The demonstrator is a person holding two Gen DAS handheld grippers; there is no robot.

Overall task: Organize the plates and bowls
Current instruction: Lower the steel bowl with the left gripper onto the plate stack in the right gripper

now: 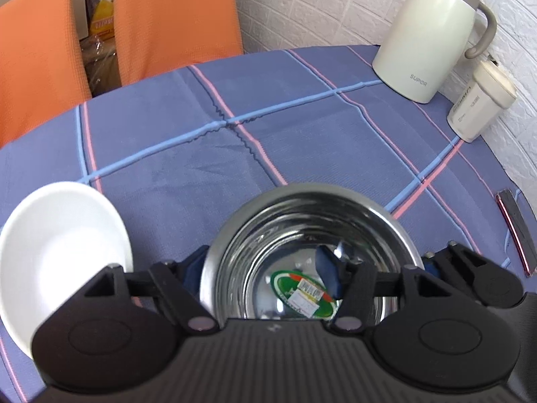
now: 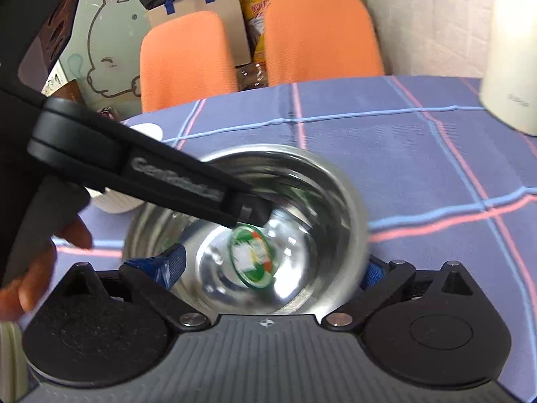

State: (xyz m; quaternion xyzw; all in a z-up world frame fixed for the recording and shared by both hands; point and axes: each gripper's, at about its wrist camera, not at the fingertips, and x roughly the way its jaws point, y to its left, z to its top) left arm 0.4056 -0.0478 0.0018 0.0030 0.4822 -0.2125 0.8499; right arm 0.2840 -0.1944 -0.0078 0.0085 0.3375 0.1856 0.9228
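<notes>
Step in hand: moving steel bowl (image 1: 302, 252). Left gripper (image 1: 265, 278) clamped across bowl's left wall, one finger inside. Right gripper (image 2: 268, 272) jaws apart, straddling right wall. Bowl low over bench (image 1: 235, 154), white plate (image 1: 60, 245) just left. Next: set bowl down steadily, sort with plate

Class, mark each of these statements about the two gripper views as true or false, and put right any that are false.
1. A green label sticks to the inside bottom of the steel bowl. True.
2. The white plate sits inside the steel bowl. False: it lies on the tablecloth beside the bowl.
3. The left gripper has one finger inside the bowl and one outside. True.
4. The cream jug lies on its side. False: it stands upright.
5. The chairs are blue. False: orange.
</notes>
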